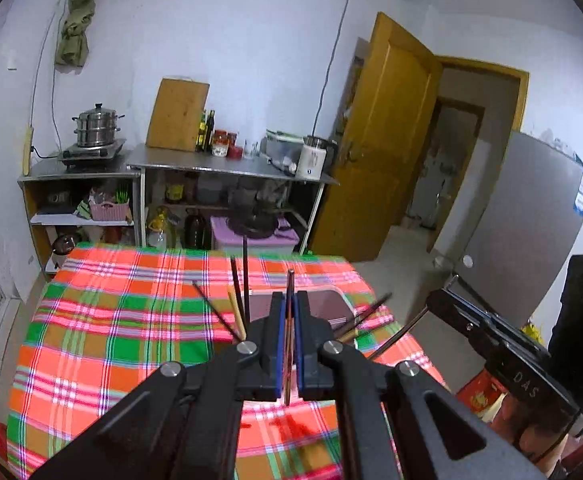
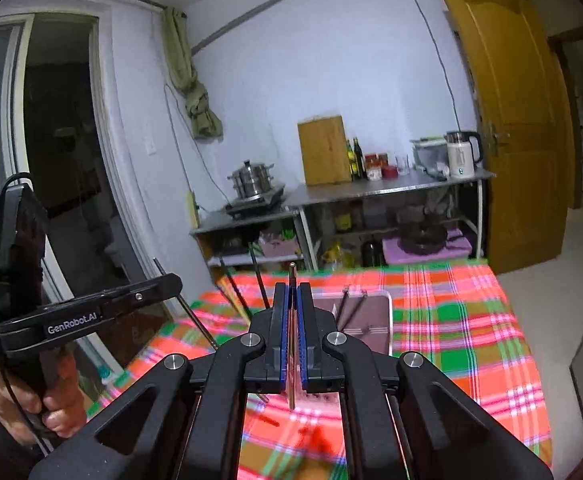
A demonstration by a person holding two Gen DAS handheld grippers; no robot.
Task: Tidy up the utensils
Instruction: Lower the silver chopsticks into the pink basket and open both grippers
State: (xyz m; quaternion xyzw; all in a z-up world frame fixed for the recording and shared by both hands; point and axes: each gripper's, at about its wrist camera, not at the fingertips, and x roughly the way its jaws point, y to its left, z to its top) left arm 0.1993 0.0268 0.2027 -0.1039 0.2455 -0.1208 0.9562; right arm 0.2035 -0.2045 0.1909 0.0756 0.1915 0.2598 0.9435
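Left tool clenched on chopstick; right tool likewise; lower chopstick ends hidden.

Left tongs clamped shut, right tongs clamped shut, both raised

2 wrist views over plaid table

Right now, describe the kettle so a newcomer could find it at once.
Find the steel counter against the back wall, beside the open yellow door. At its door end stands the kettle: white-bodied with a dark handle and lid, the only white upright item, unlike the bottles and jars nearby.
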